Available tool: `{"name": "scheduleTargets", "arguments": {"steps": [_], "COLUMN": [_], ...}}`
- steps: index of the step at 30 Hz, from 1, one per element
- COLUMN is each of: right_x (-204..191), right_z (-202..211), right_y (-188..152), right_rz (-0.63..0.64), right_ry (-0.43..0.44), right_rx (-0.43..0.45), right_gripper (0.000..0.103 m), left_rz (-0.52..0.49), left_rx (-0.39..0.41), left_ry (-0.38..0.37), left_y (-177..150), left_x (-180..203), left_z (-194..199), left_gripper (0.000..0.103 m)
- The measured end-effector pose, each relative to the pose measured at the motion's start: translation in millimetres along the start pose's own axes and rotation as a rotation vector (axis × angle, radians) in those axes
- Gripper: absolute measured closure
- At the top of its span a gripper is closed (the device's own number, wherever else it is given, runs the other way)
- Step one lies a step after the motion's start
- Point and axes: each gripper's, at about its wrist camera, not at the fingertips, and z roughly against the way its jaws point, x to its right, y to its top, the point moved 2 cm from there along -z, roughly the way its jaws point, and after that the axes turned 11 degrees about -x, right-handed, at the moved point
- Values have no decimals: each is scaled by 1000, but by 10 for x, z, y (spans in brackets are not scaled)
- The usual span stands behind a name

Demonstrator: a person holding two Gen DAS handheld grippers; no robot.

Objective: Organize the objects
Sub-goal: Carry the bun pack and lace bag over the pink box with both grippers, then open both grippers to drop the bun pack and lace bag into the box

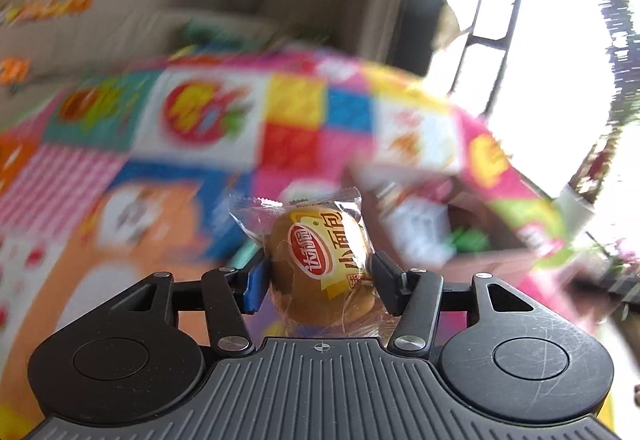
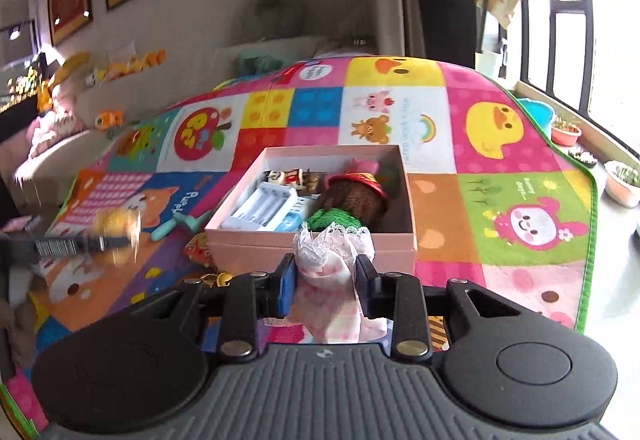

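Observation:
My left gripper [image 1: 318, 272] is shut on a small bread bun in a clear wrapper [image 1: 320, 260] with a red and yellow label, held above the colourful play mat [image 1: 168, 168]. The pink box [image 1: 472, 224] shows blurred to its right. My right gripper [image 2: 325, 280] is shut on a pink cloth with white lace trim [image 2: 328, 268], just in front of the open pink box [image 2: 312, 244]. The box holds a brown doll with a red hat [image 2: 356, 196], a white battery charger [image 2: 268, 208] and small toys. The left gripper with the bun [image 2: 116, 228] appears blurred at the left.
A teal tool [image 2: 180, 224] and a small red and orange toy [image 2: 200, 252] lie on the mat [image 2: 520, 224] left of the box. Plant pots [image 2: 620, 180] stand on the sill at the right. A white ledge with toys [image 2: 100, 120] runs behind the mat.

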Motion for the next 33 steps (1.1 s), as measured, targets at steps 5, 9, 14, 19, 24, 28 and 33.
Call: {"name": "scheduleTargets", "arguments": {"steps": [5, 9, 14, 19, 24, 28, 33], "right_x": [172, 302, 413, 486, 433, 456, 494], "right_z": [-26, 0, 47, -30, -69, -63, -116], "right_y": [-75, -130, -227, -237, -202, -152, 191], "right_rz": [-55, -88, -100, -114, -104, -103, -110], "right_ry": [24, 7, -24, -34, -19, -41, 15], "right_rx": [8, 16, 10, -7, -5, -7, -27], "right_gripper": [73, 72, 72, 72, 72, 72, 72], "left_rz": [-40, -62, -31, -52, -52, -52, -17], "left_rx": [10, -23, -125, -258, -169, -103, -61], "left_ry": [-132, -160, -155, -124, -147, -186, -161], "left_y": [477, 568, 405, 221, 347, 326, 71], "left_x": [634, 1023, 1086, 1086, 925, 808, 446], "left_z": [-344, -926, -1347, -1345, -1036, -564, -186], "left_gripper": [44, 44, 43, 43, 45, 45, 45]}}
